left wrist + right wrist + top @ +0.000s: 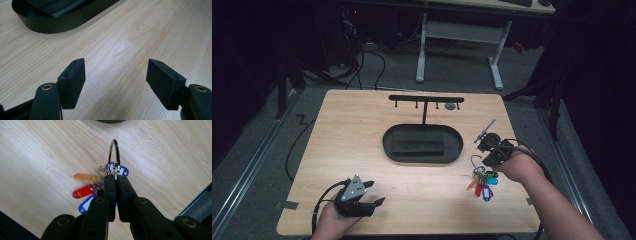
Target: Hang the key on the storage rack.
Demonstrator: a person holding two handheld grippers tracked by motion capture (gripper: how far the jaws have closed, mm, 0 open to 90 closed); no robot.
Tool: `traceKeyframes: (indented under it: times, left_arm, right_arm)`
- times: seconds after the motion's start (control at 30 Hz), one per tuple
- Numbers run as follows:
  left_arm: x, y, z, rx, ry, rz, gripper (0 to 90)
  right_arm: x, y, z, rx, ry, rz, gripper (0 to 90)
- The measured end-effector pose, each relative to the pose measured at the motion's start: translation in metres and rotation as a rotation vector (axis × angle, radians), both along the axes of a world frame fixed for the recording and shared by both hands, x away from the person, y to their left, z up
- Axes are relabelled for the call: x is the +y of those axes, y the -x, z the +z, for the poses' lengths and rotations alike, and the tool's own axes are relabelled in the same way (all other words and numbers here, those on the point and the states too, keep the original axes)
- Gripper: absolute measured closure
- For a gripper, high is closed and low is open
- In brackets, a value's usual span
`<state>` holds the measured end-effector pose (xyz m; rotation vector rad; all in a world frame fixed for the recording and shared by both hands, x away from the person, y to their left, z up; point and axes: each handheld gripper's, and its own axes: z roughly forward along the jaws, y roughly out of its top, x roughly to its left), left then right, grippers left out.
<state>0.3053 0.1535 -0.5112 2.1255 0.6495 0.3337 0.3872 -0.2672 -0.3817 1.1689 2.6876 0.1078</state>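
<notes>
Steel ring [114, 155] of a key bunch [483, 181] is being pinched near its base by the right hand-held gripper [116, 178], whose jaws are being held together on the wire, with the coloured tags [83, 191] hanging below. In the high view the bunch is being held at the right side of the surface [362, 150], the tags dangling just above the wood or brushing it; which of the two cannot be told. The left hand-held gripper [373, 194] is being kept at the near left of the surface with its jaws wide apart and nothing between them. A black stand with a hook bar [426, 99] over an oval tray [422, 144] is standing at the middle, well apart from the bunch. The step in hand is being judged as carrying the ring to one of the hooks. For this to go well, the grip is best being kept firm and low on the ring, so the open loop stays upright and free above the jaws; the swing of the tags is best being let settle, and the loop is best being brought over a hook tip squarely before being lowered and released.
</notes>
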Motion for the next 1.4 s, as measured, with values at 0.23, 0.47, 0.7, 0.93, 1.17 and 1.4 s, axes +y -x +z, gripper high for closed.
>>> traceKeyframes:
  times: [0.23,0.47,0.7,0.93,1.17,1.4]
  left_arm:
    - [0.001,0.0,0.0,0.004,-0.003,-0.001,31.9]
    - [0.001,0.0,0.0,0.006,-0.002,-0.001,31.9]
    - [0.001,-0.001,-0.001,0.007,-0.006,-0.003,31.9]
    - [0.002,-0.001,-0.001,0.004,-0.001,0.002,31.9]
    - [0.002,-0.001,-0.001,0.006,0.0,0.002,31.9]
    - [0.002,0.0,-0.001,0.007,0.0,-0.001,31.9]
  right_arm:
    - [-0.002,0.002,0.028,0.016,-0.037,-0.011,87.2]
    - [-0.001,0.005,0.054,0.002,-0.039,-0.009,87.2]
    - [0.003,0.003,0.074,-0.023,-0.035,-0.004,87.3]
    - [0.01,0.001,0.08,-0.043,-0.039,0.016,87.2]
    - [0.015,-0.003,0.08,-0.046,-0.038,0.021,87.2]
    - [0.023,-0.009,0.088,-0.051,-0.032,0.027,87.2]
